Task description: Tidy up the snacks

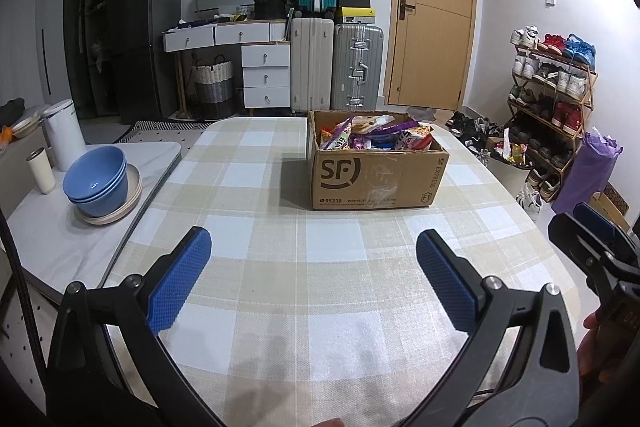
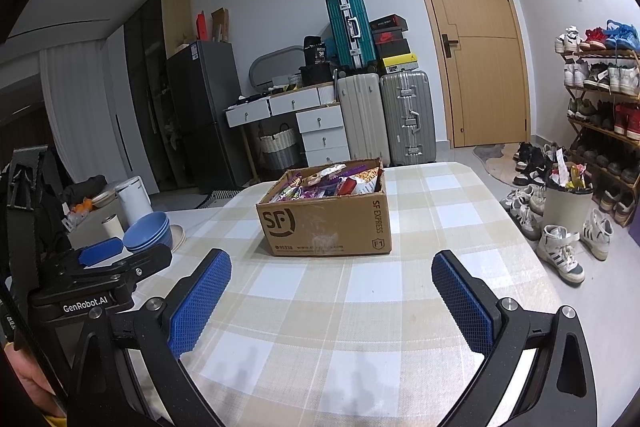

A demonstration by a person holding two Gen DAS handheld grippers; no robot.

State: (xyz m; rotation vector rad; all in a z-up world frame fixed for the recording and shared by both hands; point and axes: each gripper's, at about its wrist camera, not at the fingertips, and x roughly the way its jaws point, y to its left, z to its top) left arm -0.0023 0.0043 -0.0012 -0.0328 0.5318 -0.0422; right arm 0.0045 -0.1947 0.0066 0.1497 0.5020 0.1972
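Holding both grippers spread and empty, left gripper (image 1: 313, 251) and right gripper (image 2: 331, 273), I saw the brown cardboard snack-filled box (image 1: 374, 175) ahead.

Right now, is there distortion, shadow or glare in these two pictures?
Left wrist view: strong fisheye bending, dark corners, the cardboard box casts a shadow to its left, a small glint inside the blue bowls. Right wrist view: the door curves, faint shadows fall on the checked tablecloth.
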